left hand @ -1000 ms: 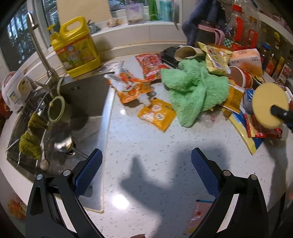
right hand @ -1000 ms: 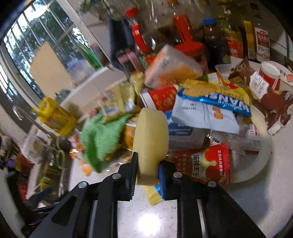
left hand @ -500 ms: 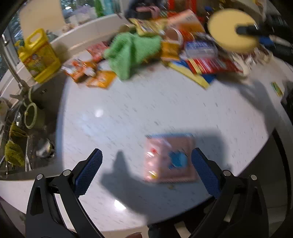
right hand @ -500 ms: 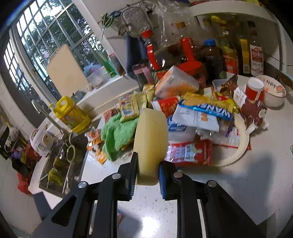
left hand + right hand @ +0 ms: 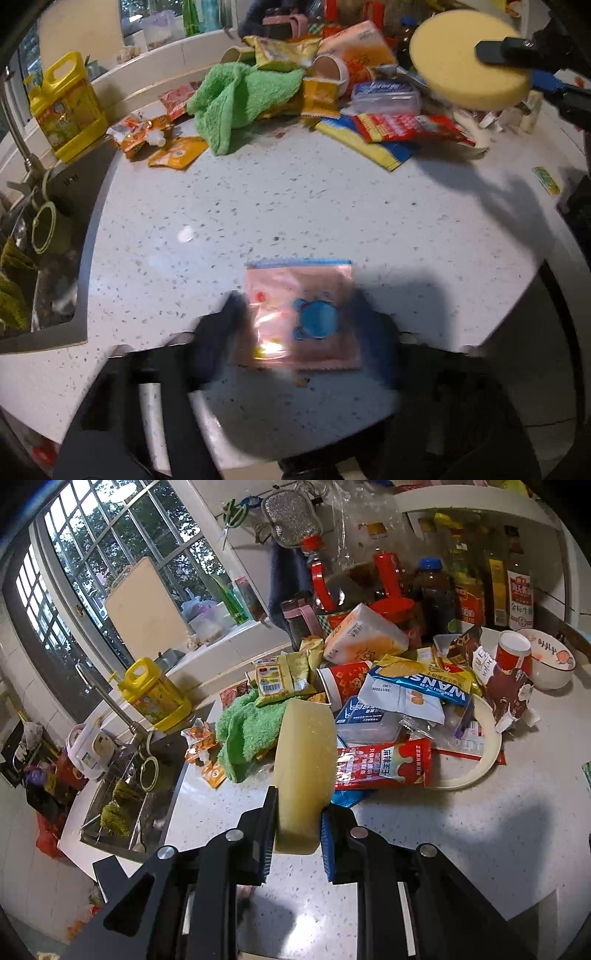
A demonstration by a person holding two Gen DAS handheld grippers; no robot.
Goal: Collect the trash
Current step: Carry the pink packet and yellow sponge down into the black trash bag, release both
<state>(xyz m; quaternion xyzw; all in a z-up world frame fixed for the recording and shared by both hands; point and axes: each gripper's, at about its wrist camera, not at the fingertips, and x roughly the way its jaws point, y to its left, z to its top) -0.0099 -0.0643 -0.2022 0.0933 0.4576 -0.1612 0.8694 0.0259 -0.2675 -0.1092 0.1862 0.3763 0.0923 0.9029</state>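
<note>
A pink wrapper with a blue figure lies flat on the speckled white counter near its front edge. My left gripper is blurred by motion; its fingers stand on either side of the wrapper, apart. My right gripper is shut on a round yellow sponge and holds it above the counter; the sponge also shows in the left wrist view. A heap of snack wrappers, paper cups and a green towel lies at the back of the counter.
A sink with a green cup and cloths lies to the left, a yellow detergent jug behind it. Sauce bottles and a bowl stand at the back right. A white ring lies under the wrappers.
My left gripper has pulled back toward the counter's front edge and come down around the pink wrapper. My right gripper has lifted the sponge up and back from the heap.
</note>
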